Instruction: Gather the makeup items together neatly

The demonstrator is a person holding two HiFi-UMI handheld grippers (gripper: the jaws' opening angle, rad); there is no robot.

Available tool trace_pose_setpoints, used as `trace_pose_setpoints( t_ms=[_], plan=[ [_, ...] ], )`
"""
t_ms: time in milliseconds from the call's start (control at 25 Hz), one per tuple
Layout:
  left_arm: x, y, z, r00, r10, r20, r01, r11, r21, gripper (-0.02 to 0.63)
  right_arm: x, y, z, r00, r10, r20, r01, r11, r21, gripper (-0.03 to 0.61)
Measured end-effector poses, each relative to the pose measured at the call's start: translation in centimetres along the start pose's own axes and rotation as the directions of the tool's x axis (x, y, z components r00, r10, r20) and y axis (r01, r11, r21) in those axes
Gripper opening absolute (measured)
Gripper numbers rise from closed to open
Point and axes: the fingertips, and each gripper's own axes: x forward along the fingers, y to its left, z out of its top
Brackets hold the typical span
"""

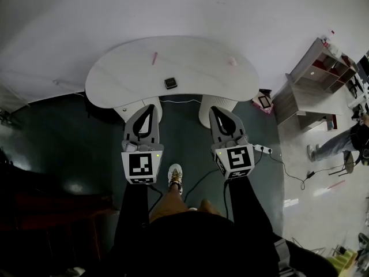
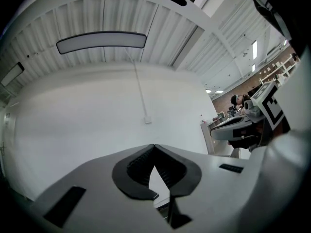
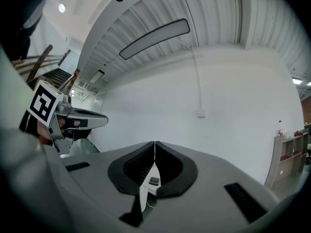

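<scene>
White kidney-shaped table [image 1: 115, 79] is carrying three small makeup items, well apart: pink stick [image 1: 154, 57] toward the back, black square compact [image 1: 170, 83] near the front edge, pale pink piece [image 1: 232, 61] at right. Left gripper [image 1: 151, 107] and right gripper [image 1: 214, 108] are hovering level, short of the table, jaws closed tip to tip, gripping nothing. Judgement: items are looking light and rigid. The stick may roll, so pinch across its middle; take the compact by opposite sides.

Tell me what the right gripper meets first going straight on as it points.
Probably the white wall: the right gripper seems to aim level over the table, though height is unclear.
</scene>
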Motion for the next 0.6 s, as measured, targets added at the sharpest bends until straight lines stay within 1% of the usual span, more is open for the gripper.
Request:
trace_pose_setpoints(
  t_ms=[120,360,600],
  plan=[
    [3.2,1.5,-0.5,1.0,-0.028,-0.001,0.028,1.0,0.009,0.015,3.3,-0.5,0.2,1.0,-0.009,-0.002,0.009,1.0,-0.007,0.026],
    [9.5,5.0,-0.4,0.997,-0.069,0.025,0.068,0.998,0.015,0.015,9.6,-2.3,1.1,0.999,-0.044,0.003,0.044,0.999,-0.008,0.026],
    [14.1,6.7,-1.1,0.994,-0.106,0.032,0.106,0.994,0.006,0.015,13.8,-3.8,1.1,0.997,-0.074,-0.006,0.074,0.997,-0.015,0.026]
  ],
)
